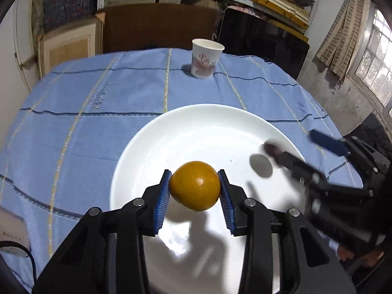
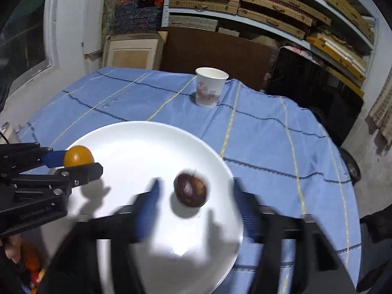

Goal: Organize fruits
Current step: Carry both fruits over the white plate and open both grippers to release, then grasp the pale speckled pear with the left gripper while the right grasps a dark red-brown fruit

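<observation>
A storeroom surrounds you: shelves stacked with flat boxes run along the back wall, and ahead sits a round table under a blue checked cloth. A white paper cup stands upright near the table's far edge, well beyond both of your grippers.

Starting at your left: your left gripper points down over the near part of a wide white plate. An orange fruit sits between its blue pads. The pads flank it on both sides, but the jaws look narrowly parted, and I cannot tell whether they are pressing on it or have just let go. The fruit appears to hang slightly above the plate, its shadow falling beneath it.

Moving right: your right gripper also reaches over the plate, blurred by motion. Its jaws stand wide, well clear of a dark brown-purple fruit that lies between and just ahead of them. That fruit looks blurred too, with its shadow offset below, so it seems to be dropping or only just landing; no pad touches it.

The step in hand appears to be delivering both fruits onto the plate at once. Next, you likely need to open the left jaws fully so the orange fruit settles, then lift both grippers straight away without nudging either fruit, since round fruit may roll toward the rim.
</observation>
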`<state>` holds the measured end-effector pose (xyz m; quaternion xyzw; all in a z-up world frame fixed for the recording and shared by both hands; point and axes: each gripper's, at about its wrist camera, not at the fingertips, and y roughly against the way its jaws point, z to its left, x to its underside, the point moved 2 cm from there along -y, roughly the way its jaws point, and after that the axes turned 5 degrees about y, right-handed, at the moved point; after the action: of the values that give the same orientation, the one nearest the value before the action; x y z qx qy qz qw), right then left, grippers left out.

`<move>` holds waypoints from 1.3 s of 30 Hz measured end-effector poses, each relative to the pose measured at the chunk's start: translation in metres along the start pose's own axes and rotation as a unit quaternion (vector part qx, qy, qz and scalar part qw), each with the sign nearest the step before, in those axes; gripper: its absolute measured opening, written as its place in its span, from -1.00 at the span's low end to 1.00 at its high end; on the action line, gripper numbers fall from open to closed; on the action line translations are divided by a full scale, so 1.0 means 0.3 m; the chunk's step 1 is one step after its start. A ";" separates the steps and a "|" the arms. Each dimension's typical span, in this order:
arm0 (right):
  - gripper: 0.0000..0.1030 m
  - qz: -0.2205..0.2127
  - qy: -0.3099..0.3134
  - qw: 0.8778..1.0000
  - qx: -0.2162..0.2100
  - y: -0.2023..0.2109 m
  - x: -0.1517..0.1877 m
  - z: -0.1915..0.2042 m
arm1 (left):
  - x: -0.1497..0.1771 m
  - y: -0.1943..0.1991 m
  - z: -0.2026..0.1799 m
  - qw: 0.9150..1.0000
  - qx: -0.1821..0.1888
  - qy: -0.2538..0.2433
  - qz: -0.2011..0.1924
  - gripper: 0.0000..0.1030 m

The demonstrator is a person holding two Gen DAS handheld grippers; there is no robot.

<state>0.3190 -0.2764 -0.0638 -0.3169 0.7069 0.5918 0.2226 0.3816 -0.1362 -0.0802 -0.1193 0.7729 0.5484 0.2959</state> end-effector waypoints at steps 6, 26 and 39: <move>0.65 -0.032 -0.006 0.999 -0.014 0.142 0.044 -0.025 | 0.039 0.140 0.035 0.998 -0.025 0.008 -0.057 0.59; 0.55 -0.001 -0.010 0.993 -0.119 0.699 0.726 0.226 | 0.880 0.589 -0.040 0.995 -0.040 -0.081 -0.035 0.82; 0.55 0.019 -0.024 0.995 -0.093 0.701 0.768 0.221 | 0.910 0.460 -0.154 0.994 -0.034 -0.105 -0.003 -0.22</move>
<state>0.0041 -0.2335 -0.0897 -0.3080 0.6495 0.6665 0.1977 0.0787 -0.0894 -0.1232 -0.0736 0.7181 0.5829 0.3730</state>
